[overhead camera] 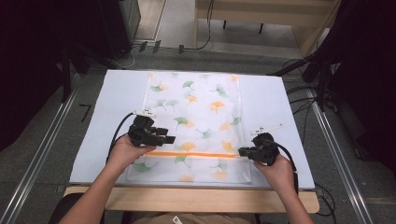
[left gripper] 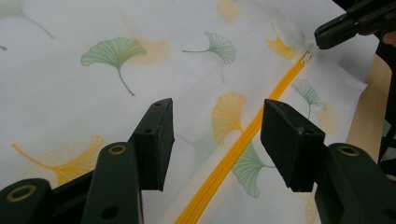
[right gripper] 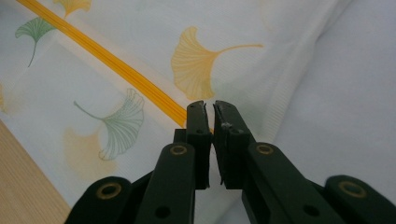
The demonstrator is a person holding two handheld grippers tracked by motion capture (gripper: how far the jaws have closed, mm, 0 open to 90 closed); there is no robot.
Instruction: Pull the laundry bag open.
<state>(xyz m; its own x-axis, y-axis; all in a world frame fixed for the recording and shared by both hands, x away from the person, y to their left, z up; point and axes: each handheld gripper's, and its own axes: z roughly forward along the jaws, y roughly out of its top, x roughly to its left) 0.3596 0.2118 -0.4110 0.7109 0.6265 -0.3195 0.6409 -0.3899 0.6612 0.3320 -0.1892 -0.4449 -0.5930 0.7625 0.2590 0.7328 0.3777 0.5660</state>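
A white table takes up the middle of the high view, and on it, from the upper centre down to the lower centre of the frame, lies a flat white bag printed with green and orange ginkgo leaves. An orange zipper crosses the bag near its lower edge, running left to right. At lower left of the high view the left gripper rests over the bag's left side, just above the zipper's left end; in the left gripper view its jaws stand wide apart with nothing between them, the zipper running up between them toward the upper right of that frame. At lower right of the high view the right gripper sits at the zipper's right end. In the right gripper view its jaws are pressed together at the end of the zipper, by the bag's edge, seemingly pinching the small metal pull.
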